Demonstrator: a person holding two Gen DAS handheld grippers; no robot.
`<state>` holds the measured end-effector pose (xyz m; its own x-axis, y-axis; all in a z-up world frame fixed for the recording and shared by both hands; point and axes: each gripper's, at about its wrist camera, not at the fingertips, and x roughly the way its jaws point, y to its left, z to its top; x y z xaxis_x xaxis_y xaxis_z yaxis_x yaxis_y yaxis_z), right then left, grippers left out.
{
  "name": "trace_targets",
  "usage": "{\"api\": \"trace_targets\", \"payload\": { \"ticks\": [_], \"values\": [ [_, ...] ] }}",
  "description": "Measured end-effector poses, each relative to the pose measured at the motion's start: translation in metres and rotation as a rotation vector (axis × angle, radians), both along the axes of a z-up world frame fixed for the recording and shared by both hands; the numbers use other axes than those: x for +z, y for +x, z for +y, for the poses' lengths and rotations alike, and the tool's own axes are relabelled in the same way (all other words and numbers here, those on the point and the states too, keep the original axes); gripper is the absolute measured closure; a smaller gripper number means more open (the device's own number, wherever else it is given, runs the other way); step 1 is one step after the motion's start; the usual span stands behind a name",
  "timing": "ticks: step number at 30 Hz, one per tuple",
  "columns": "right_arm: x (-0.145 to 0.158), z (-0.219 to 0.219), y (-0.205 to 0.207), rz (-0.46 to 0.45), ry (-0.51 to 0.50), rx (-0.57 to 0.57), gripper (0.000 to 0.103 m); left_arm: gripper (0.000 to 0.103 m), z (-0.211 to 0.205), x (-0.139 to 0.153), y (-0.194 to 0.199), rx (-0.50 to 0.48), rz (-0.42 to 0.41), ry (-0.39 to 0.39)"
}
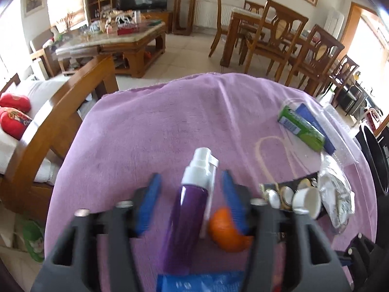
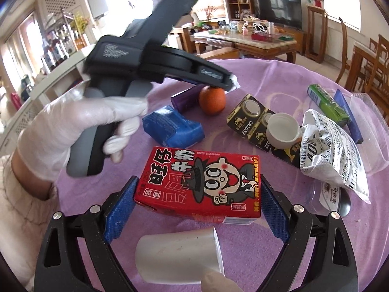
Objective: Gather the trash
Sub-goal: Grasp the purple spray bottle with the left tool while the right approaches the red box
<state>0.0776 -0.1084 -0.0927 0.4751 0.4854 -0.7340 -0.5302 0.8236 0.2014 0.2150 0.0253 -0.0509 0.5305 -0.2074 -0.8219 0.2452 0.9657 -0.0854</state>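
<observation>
Both tongs gape: left straddles bottle, right carton.

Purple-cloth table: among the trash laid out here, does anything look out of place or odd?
Yes. A whole orange sits beside the lying purple spray bottle; it looks intact, not like trash. The white foil pouch on the right is torn open and crumpled. Nothing looks spilled on the purple cloth.
</observation>
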Motion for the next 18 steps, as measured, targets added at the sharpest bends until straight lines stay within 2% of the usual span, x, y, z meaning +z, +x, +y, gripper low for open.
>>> {"api": "trace_targets", "payload": {
  "ticks": [3,9,13,18],
  "values": [
    [0.001,-0.006,0.003,0.009,0.025,-0.002,0.012,0.04,0.0,-0.001,0.002,-0.024,0.001,0.013],
    [0.002,-0.015,0.005,0.017,0.05,-0.003,0.012,0.041,0.017,0.0,-0.011,-0.008,-0.003,-0.019],
    [0.004,-0.012,0.004,0.015,0.045,0.001,0.012,0.041,0.027,0.0,-0.018,0.014,-0.024,0.003],
    [0.005,-0.01,0.002,0.004,0.044,0.015,0.012,0.042,0.017,0.0,-0.008,0.007,-0.031,-0.001]
  ]
}}
